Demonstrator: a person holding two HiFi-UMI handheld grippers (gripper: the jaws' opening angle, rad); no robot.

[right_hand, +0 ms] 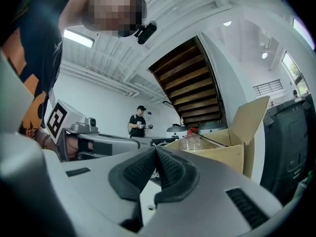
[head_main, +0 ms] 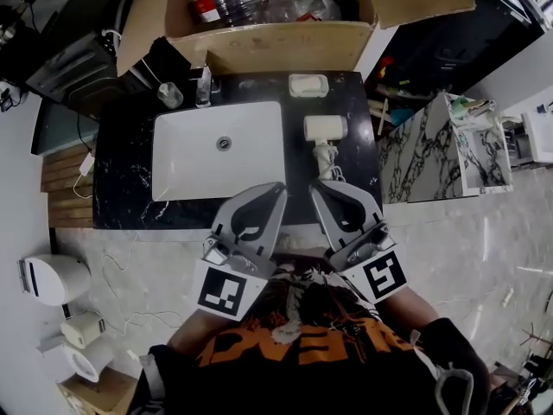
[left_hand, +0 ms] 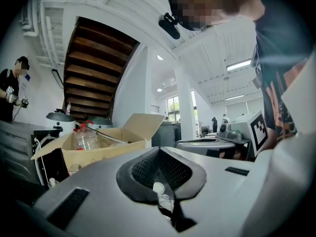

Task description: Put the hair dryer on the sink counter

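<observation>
The white hair dryer [head_main: 325,128] lies on the black marble sink counter [head_main: 125,171], just right of the white basin [head_main: 186,158]. Its coiled cord [head_main: 326,159] trails toward the counter's near edge. Both grippers are held side by side at that near edge, pointing level over the counter. My left gripper [head_main: 277,189] [left_hand: 158,150] has its tips together with nothing between them. My right gripper [head_main: 317,188] [right_hand: 156,150] is shut and empty too, its tips just short of the cord. Neither gripper touches the dryer.
An open cardboard box [head_main: 268,41] of plastic bottles stands behind the counter. A faucet [head_main: 204,85], a small bottle [head_main: 170,95] and a soap dish [head_main: 308,85] line the back edge. A marble cabinet [head_main: 428,154] stands to the right and a toilet [head_main: 54,279] to the left. A person [right_hand: 138,123] stands far off.
</observation>
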